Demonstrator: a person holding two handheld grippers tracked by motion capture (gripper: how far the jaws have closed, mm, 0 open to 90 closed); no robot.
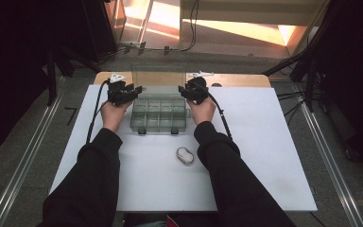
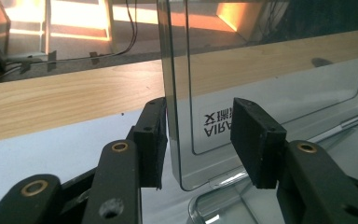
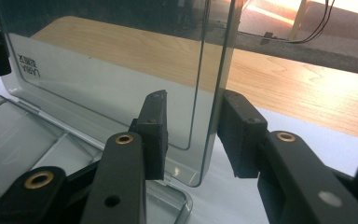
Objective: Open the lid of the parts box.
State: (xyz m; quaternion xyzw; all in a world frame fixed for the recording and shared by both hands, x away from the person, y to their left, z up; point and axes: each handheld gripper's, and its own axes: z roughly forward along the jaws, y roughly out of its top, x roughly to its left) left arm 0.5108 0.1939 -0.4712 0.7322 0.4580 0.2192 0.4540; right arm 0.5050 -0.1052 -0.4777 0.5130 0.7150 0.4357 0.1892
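Note:
A clear plastic compartment box (image 1: 159,116) stands on the white board with its lid (image 1: 158,75) raised upright. My left gripper (image 1: 137,90) is at the lid's left edge and my right gripper (image 1: 182,90) at its right edge. In the left gripper view the left gripper (image 2: 203,135) straddles the lid (image 2: 261,70); one pad sits by the edge and the other stands clear of the pane. In the right gripper view the right gripper (image 3: 196,133) likewise has the lid (image 3: 112,70) between its pads with gaps showing. The box's empty compartments (image 3: 28,135) lie below.
A small white oval object (image 1: 185,155) lies on the white board (image 1: 264,156) nearer the person, by the right forearm. A wooden table strip (image 1: 236,79) runs behind the box. Dark stands and cables surround the table.

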